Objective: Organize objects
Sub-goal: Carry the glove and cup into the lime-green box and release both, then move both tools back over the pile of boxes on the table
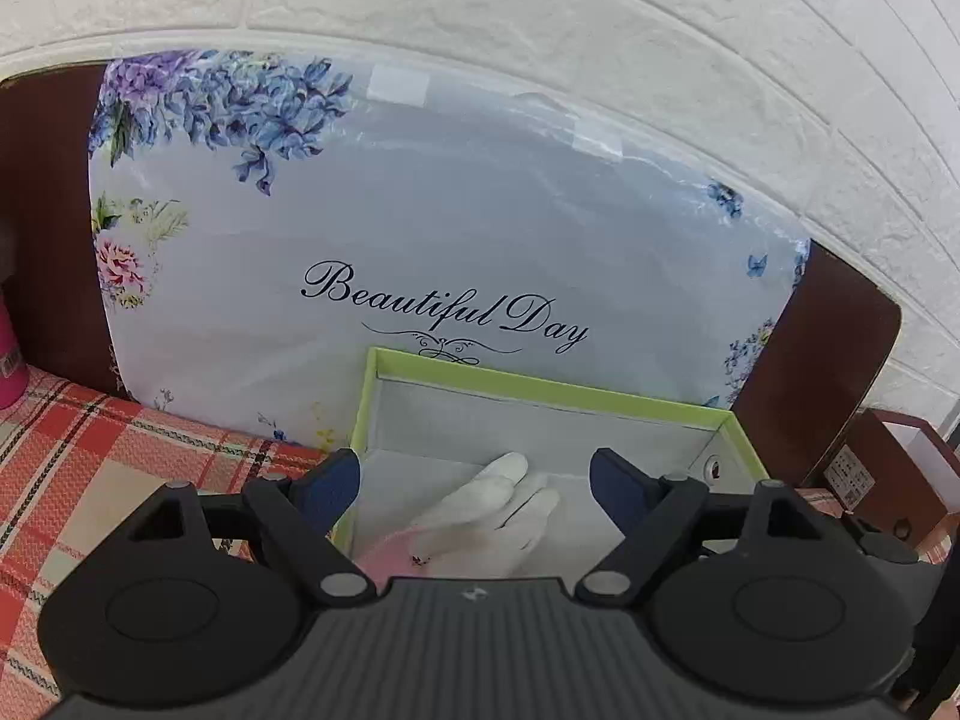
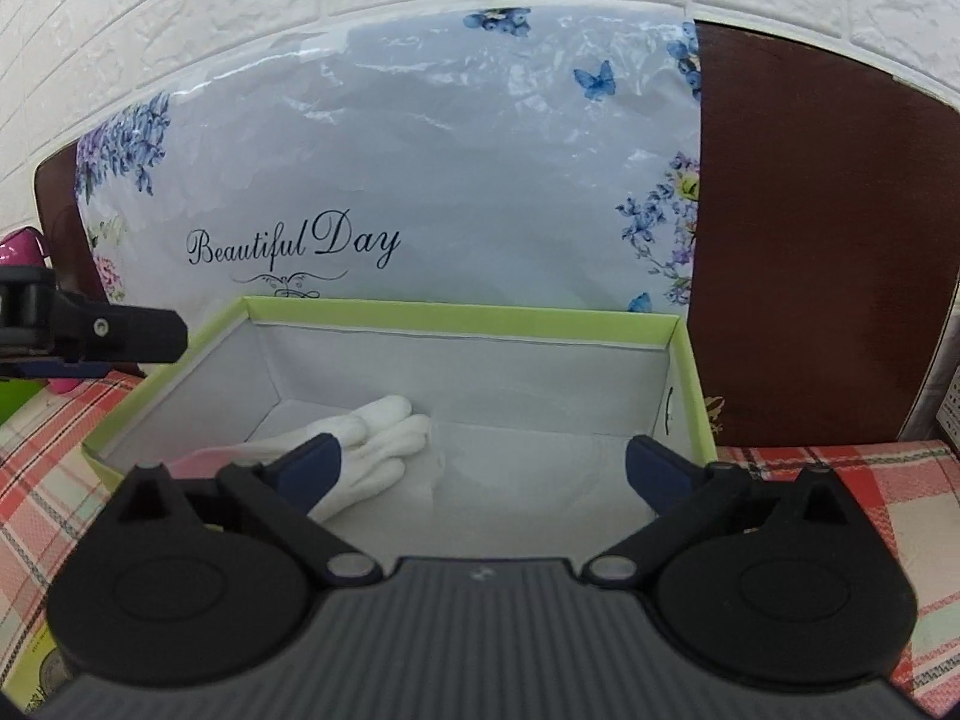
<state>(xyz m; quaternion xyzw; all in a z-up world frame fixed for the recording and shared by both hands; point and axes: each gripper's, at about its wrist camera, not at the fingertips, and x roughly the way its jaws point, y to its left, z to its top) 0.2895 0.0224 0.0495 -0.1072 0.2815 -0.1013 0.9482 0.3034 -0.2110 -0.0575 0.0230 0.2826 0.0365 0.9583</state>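
Note:
An open box with a light green rim [image 1: 540, 387] [image 2: 456, 315] and white inside stands on the plaid bed cover. A white glove with a pink cuff [image 1: 498, 498] [image 2: 372, 429] lies flat on the box floor. My left gripper [image 1: 474, 474] is open and empty, held over the box's near left side, above the glove. My right gripper [image 2: 483, 465] is open and empty, held over the box's near edge, with the glove by its left finger. Part of the left gripper [image 2: 90, 330] shows at the left of the right wrist view.
A plastic-wrapped floral pillow [image 1: 420, 228] [image 2: 420, 180] printed "Beautiful Day" leans on the dark wooden headboard [image 2: 822, 240] behind the box. The red plaid bed cover [image 1: 90, 468] surrounds it. A pink bottle [image 1: 9, 360] stands at the far left. A wooden nightstand [image 1: 882, 468] is at right.

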